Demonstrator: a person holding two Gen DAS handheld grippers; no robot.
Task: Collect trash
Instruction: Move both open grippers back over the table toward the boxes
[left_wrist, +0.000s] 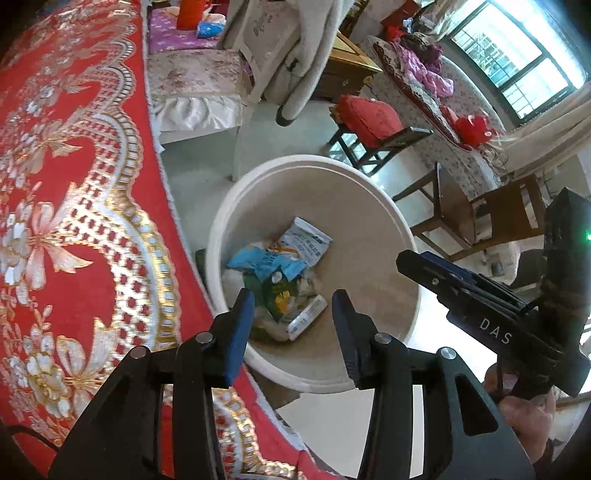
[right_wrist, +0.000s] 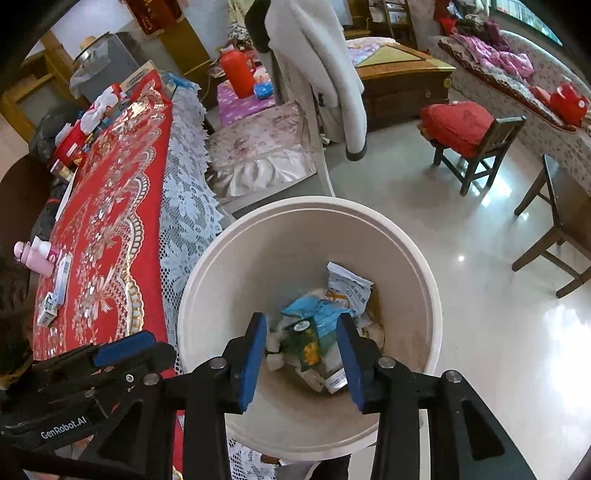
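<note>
A round cream bin (left_wrist: 314, 160) (right_wrist: 295, 204) stands on the floor beside the table. Inside it lie a blue wrapper (left_wrist: 264, 262) (right_wrist: 314, 310), a white packet (left_wrist: 304, 245) (right_wrist: 349, 286), a green packet (left_wrist: 280, 295) (right_wrist: 306, 343) and a small white box (left_wrist: 306, 319). My left gripper (left_wrist: 293, 299) hovers open over the bin's near side, nothing between its blue pads. My right gripper (right_wrist: 302, 321) hangs open above the bin's middle, also empty. Each gripper shows in the other's view: the right gripper (left_wrist: 410, 258) beside the bin's right rim, the left gripper (right_wrist: 140, 341) over the table's edge.
A table with a red and gold cloth (left_wrist: 74, 184) (right_wrist: 110, 206) and lace border (right_wrist: 184, 206) runs along the bin's left. On it lie a pink bottle (right_wrist: 37, 256) and small boxes (right_wrist: 48, 312). A cushioned chair (right_wrist: 258, 155) with a hanging coat, and wooden stools (right_wrist: 476, 147) stand behind the bin.
</note>
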